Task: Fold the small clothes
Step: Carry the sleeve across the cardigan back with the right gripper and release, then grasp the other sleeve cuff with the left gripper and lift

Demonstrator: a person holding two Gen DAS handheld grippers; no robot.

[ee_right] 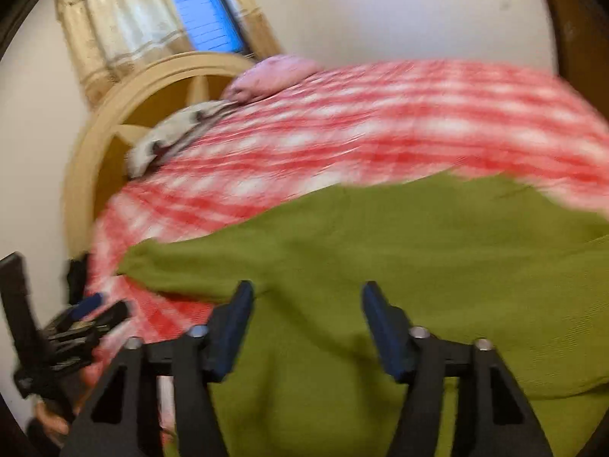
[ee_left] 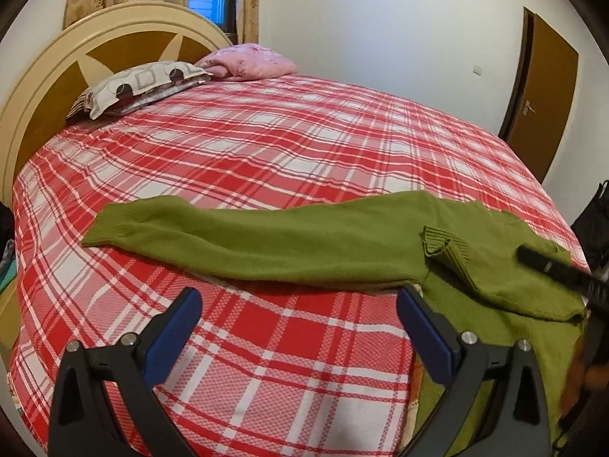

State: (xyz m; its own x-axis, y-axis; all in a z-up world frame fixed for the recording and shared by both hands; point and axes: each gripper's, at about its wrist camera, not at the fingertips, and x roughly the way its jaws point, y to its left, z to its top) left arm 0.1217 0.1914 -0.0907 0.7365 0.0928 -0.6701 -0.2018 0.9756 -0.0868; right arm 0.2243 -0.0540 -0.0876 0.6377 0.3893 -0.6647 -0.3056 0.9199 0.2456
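Sweater (ee_left: 274,240) first, in the left wrist view: we see a green knit one lying on the red-and-white plaid bedspread (ee_left: 266,144), near the bed's near edge. One sleeve stretches flat toward the left side of the bed, its cuff ending well short of that side. A second ribbed cuff is folded back over the body toward the near right corner. Our left gripper (ee_left: 300,301) hangs over bare plaid just in front of the sleeve, its blue-padded fingers (ee_left: 179,327) spread wide with nothing between them. A dark finger of the right gripper (ee_left: 555,270) reaches in from the right edge over the folded sleeve. At the far end, a patterned pillow (ee_left: 137,87) and a pink pillow (ee_left: 247,61) rest against the rounded headboard (ee_left: 45,87).

In the right wrist view, which is blurred, we see the right gripper (ee_right: 308,323) above the sweater's (ee_right: 418,251) broad green body, its jaws apart and holding no cloth. The left gripper (ee_right: 83,320) shows at the lower left, over the bed's near edge. The plaid bedspread (ee_right: 342,122) runs beyond the sweater to the pillows.
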